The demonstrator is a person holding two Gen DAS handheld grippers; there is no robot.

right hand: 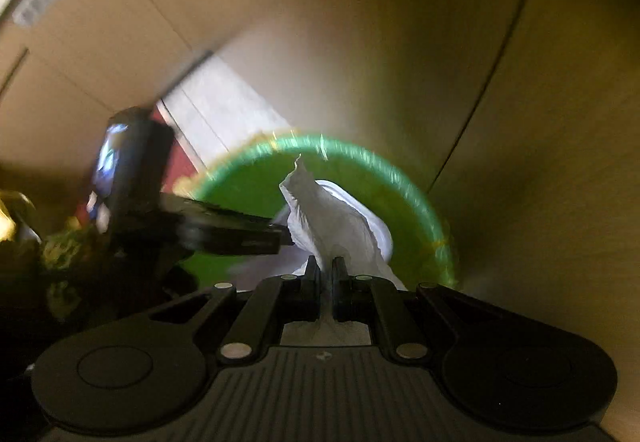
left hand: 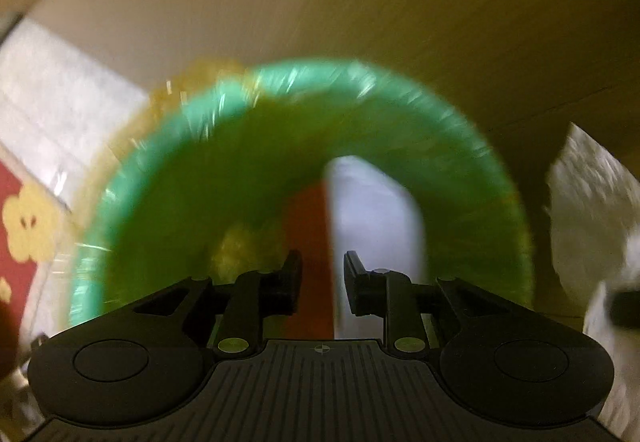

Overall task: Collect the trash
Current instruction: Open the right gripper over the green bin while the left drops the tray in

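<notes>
Right gripper (right hand: 325, 278): jaws clenched on a crumpled white tissue (right hand: 320, 210), soft and creased, held above a round green plastic bin (right hand: 416, 210) with a glossy rim. Left gripper (left hand: 322, 278): jaws parted, nothing between them, over the same bin (left hand: 400, 114). Beige cabinet panels (right hand: 360, 22) behind.

Pale floor (right hand: 224, 98) under a green bin (right hand: 420, 210) beside a red patterned mat (left hand: 16, 234).

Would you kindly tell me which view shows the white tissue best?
The right wrist view: the white tissue sits centred, pinched in the right tool. The left wrist view catches only a blurred white patch at its right edge.
</notes>
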